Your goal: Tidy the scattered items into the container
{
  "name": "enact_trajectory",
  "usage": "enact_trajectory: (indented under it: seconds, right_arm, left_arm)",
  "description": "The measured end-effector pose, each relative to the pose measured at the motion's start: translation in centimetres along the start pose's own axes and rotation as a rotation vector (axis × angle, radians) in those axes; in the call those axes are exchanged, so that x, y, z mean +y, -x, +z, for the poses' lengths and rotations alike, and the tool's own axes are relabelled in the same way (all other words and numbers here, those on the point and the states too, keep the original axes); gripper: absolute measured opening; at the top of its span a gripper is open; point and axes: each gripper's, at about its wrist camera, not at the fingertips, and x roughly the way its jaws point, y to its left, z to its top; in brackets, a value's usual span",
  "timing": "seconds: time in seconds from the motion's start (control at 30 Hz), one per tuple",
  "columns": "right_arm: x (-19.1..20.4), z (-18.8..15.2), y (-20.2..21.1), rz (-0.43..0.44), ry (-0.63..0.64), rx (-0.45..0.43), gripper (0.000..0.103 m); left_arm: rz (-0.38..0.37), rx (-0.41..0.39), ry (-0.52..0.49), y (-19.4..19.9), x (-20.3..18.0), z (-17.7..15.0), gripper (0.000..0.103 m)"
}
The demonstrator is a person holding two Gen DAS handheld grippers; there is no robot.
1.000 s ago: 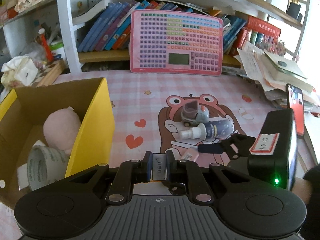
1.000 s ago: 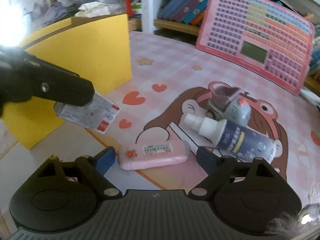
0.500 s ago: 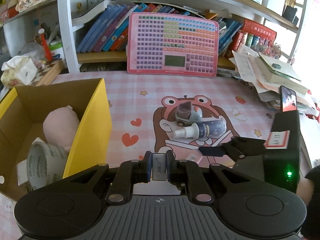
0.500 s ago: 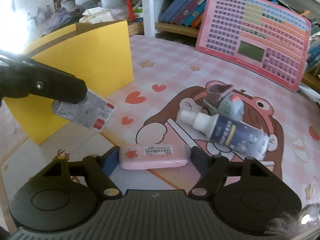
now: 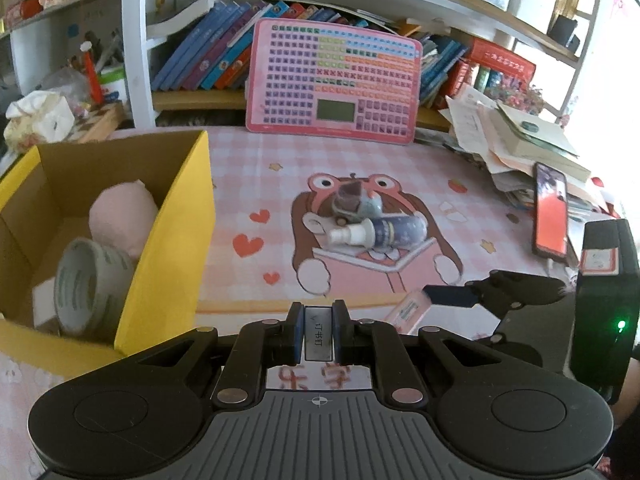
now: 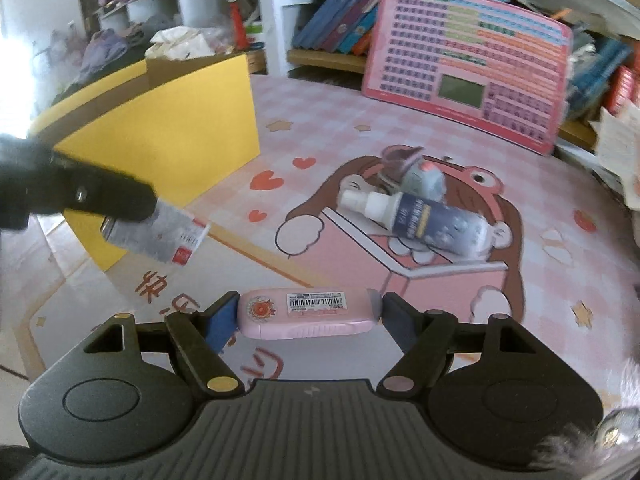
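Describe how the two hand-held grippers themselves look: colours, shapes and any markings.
Both are matt black plastic with a ribbed grey front plate, two round raised discs and silver rivets on angled linkage arms. The left gripper and right gripper have blue-padded fingers. Seen from the left wrist view, the right one's boxy body carries a red-bordered white label and a green light.

The left tongs [image 5: 319, 338] are clamped on a small grey staple box [image 5: 318, 339], held in the air just beside the yellow box [image 5: 172, 248], off its near corner. The right tongs [image 6: 306, 316] sit farther from that box, low over the desk, their blue pads [image 6: 219, 322] pressed against both ends of a pink case [image 6: 308, 314].
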Motion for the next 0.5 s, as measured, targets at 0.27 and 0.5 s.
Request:
enact_trajectory:
  seconds: [0.27, 0.5]
  right_arm:
    - [1.1, -1.2, 3.3, -0.099, -0.053, -0.002, 0.075]
    - [3.8, -1.9, 4.8, -0.188, -0.045, -0.006, 0.075]
  left_arm:
    - [-0.075, 0.012, 0.01, 0.8, 0.1, -2.1, 0.013]
    - [-0.137, 0.0, 0.023, 2.2, 1.3, -3.5, 0.013]
